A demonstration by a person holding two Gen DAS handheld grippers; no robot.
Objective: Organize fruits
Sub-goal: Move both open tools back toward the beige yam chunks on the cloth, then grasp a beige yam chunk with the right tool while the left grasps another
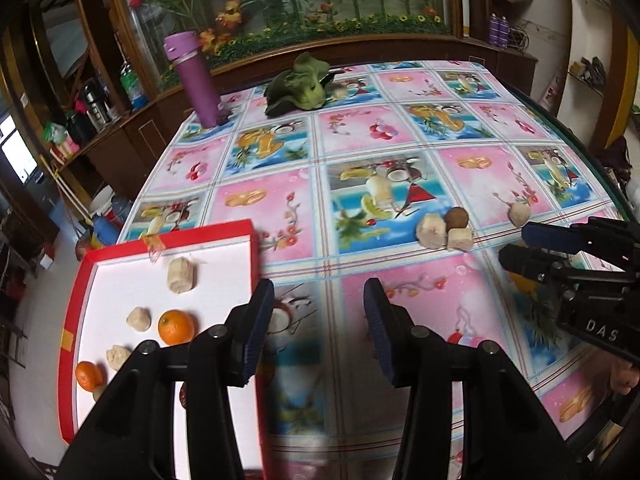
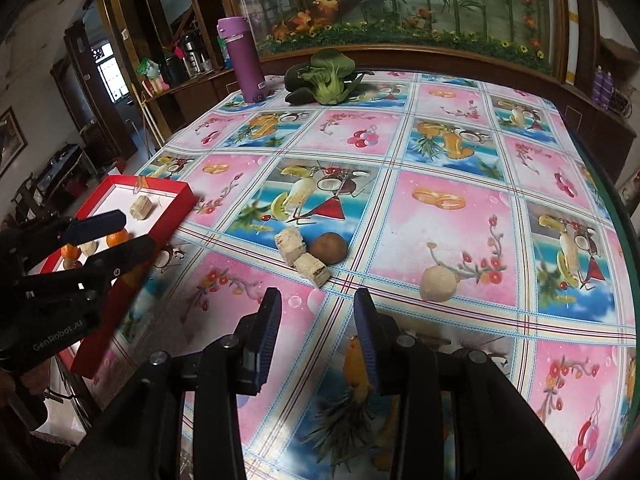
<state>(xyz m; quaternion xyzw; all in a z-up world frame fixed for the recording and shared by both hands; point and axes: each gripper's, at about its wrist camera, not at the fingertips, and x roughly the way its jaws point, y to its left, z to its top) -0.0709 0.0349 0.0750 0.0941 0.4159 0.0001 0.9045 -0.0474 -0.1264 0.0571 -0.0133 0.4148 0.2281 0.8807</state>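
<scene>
Fruits untouched; both jaws part-open, empty.

Bare flowered oilcloth table (image 2: pixel 440 216) lies ahead of me; the red-rimmed white cardboard tray (image 1: pixel 253 248) blocks its left edge.

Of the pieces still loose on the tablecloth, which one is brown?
The round brown fruit, touching the two pale cut chunks. The other loose piece, the pale round lump, lies alone to the right.
</scene>
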